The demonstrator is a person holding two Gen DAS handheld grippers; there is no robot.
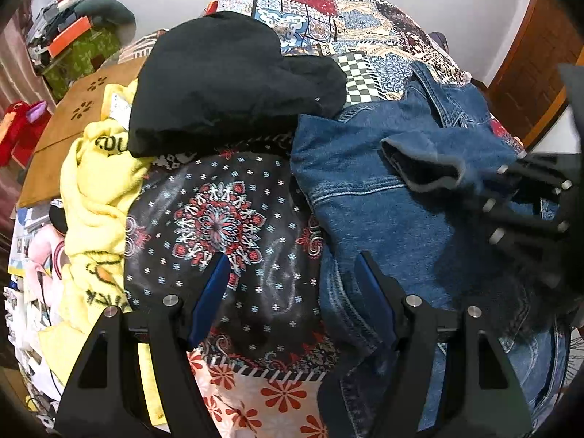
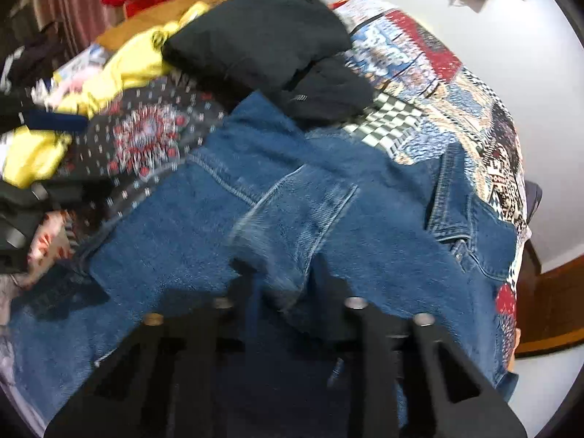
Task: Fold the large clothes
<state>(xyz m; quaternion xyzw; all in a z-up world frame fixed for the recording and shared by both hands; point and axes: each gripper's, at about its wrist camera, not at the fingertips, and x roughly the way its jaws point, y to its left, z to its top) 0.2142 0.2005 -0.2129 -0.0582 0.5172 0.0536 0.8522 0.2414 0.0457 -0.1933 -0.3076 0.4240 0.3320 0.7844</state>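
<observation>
A blue denim jacket (image 1: pixel 383 219) lies spread on the patterned bedspread (image 1: pixel 226 219). It fills the right wrist view (image 2: pixel 255 226). My left gripper (image 1: pixel 292 270) is open and empty, hovering over the bedspread just left of the jacket's edge. My right gripper (image 2: pixel 281 273) is shut on a sleeve of the denim jacket (image 2: pixel 288 211). In the left wrist view the right gripper (image 1: pixel 485 182) holds the sleeve cuff (image 1: pixel 423 164) lifted over the jacket body.
A black garment (image 1: pixel 226 76) lies at the far side of the bed, a yellow printed towel (image 1: pixel 98 189) at the left. A wooden board (image 1: pixel 73 116), a cluttered shelf (image 1: pixel 69 36) and red plush toys (image 1: pixel 22 131) stand beyond. A wooden door (image 1: pixel 529 73) is at the right.
</observation>
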